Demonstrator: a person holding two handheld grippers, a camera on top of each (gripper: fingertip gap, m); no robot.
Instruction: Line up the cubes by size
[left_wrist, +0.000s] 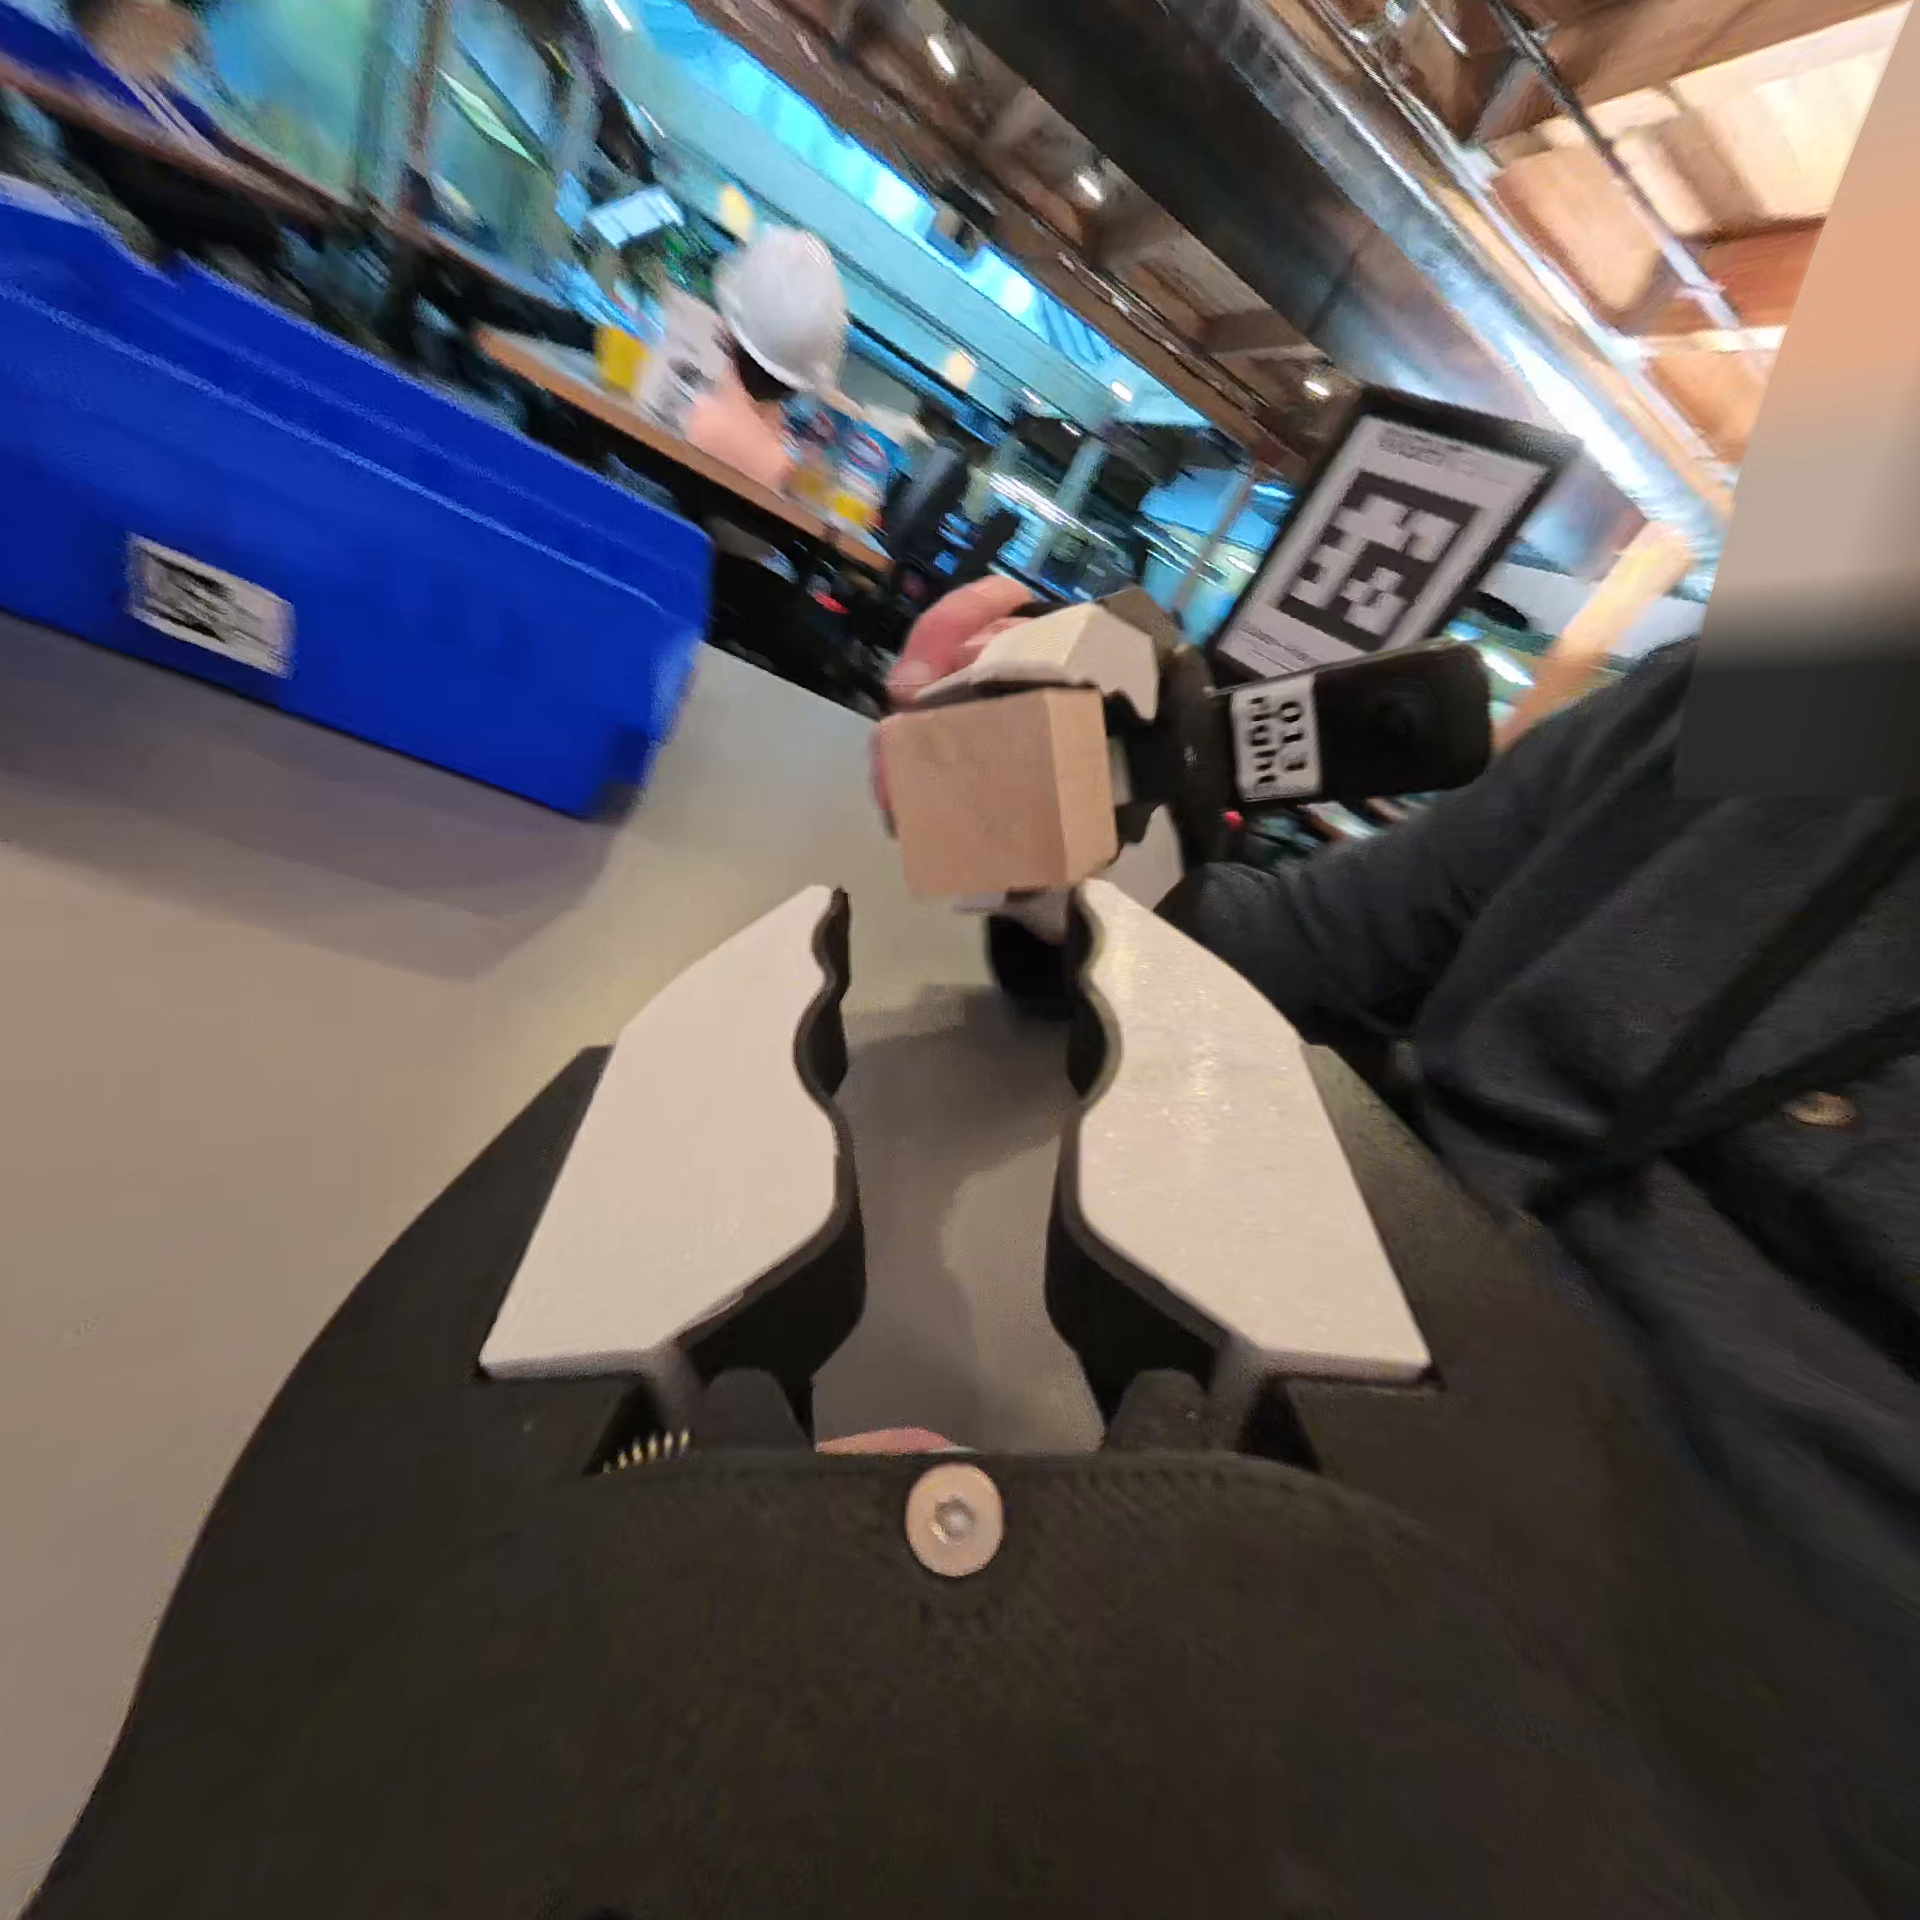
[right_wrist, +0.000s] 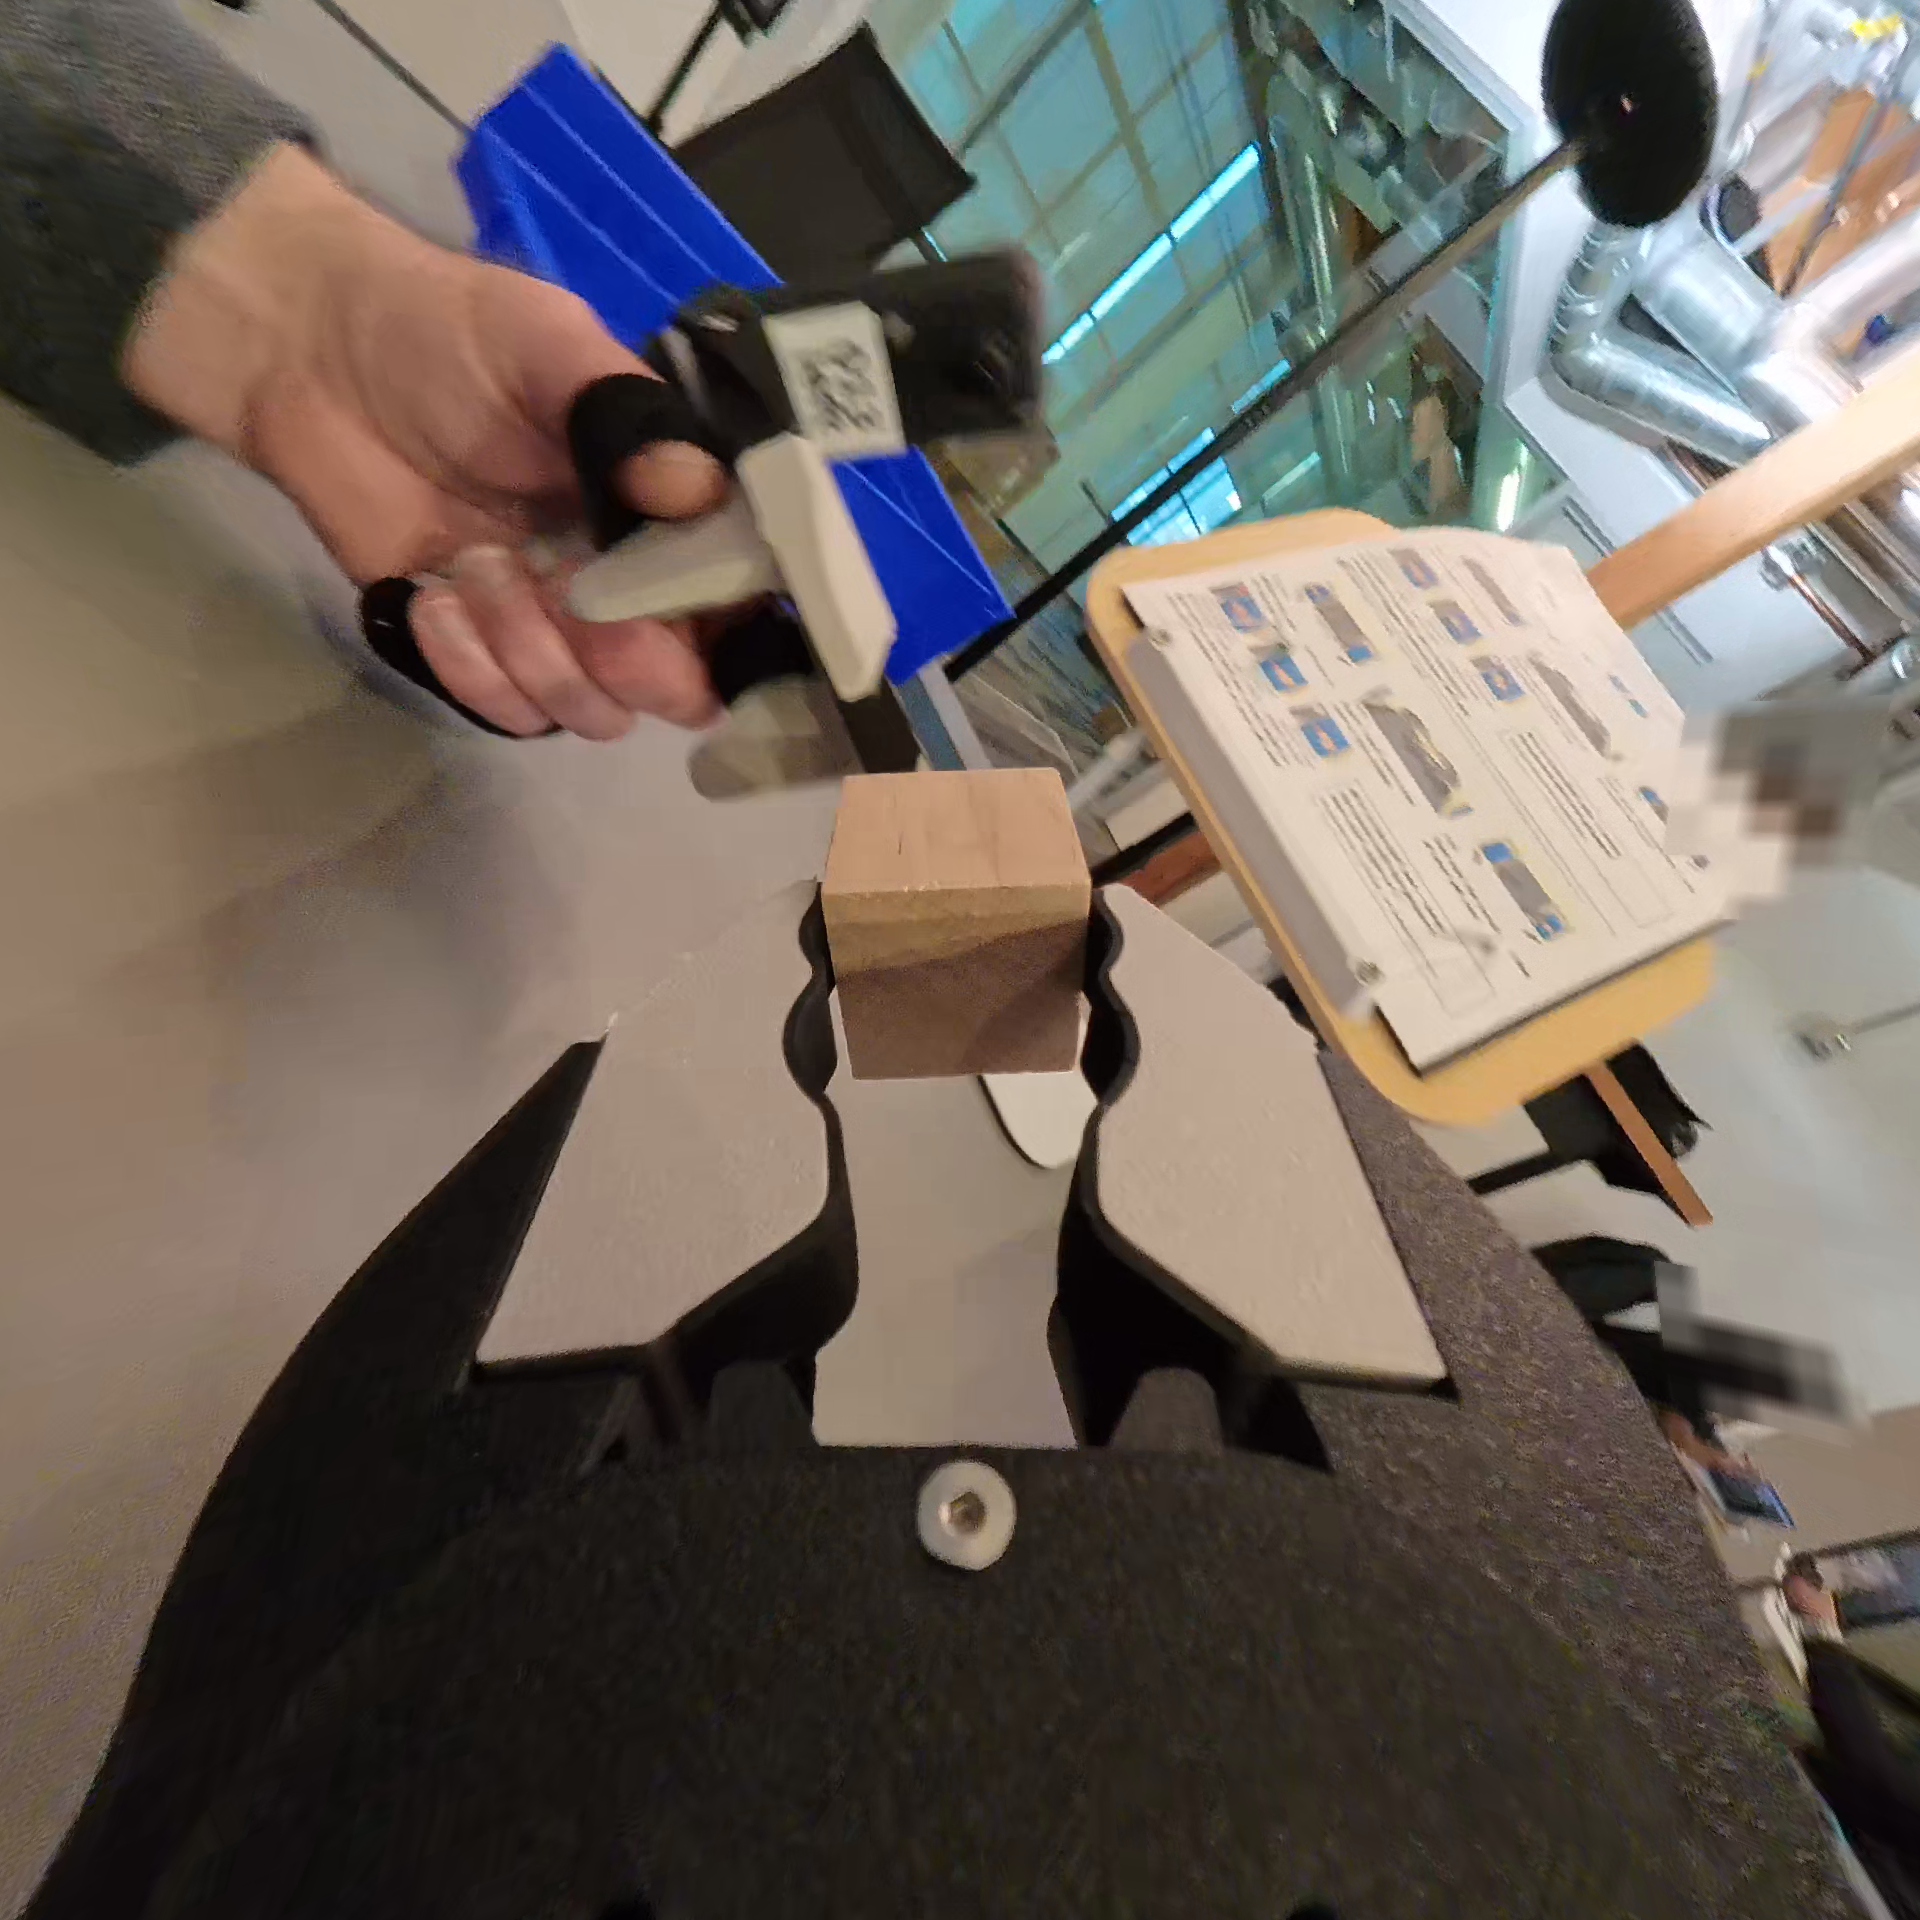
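Wooden cube (right_wrist: 956, 914) is sitting clamped between my right fingers (right_wrist: 727, 1049), lifted above the grey bench (left_wrist: 260, 1039), while my left fingers (left_wrist: 707, 1122) are hanging apart, empty, just beneath it.

Bright, even indoor light; motion blur and wide-angle warping toward the edges.

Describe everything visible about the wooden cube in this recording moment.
The pale wooden cube has plain unpainted faces, faint grain and sharp edges. It is held clear of the grey tabletop, clamped between the tips of the right gripper, whose fingers press its two opposite sides. The left gripper is open beside it, not touching.
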